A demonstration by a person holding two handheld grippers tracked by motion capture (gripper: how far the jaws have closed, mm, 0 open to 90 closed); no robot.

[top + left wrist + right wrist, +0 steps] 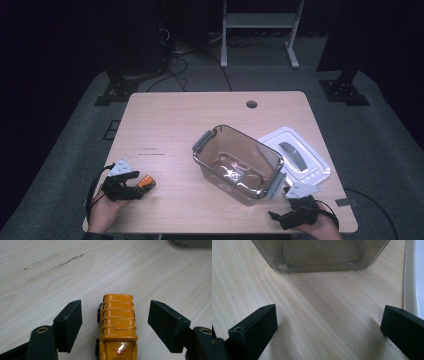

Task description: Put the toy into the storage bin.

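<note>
Basically left gripper [117, 322] straddles the toy school bus [117, 325], jaws apart on each side of it, pads not yet touching. No earlier picture, so just: it stands open around the bus. To grip well, I'd keep the jaws centred on the bus sides, low on the body, and squeeze evenly so the wheels don't roll it out. Bus sits on the table [170, 130], well left of the clear container [239, 162]. Right gripper [327, 335] open, empty, just before the container; white lid [295, 155] beside the container's right.
</note>
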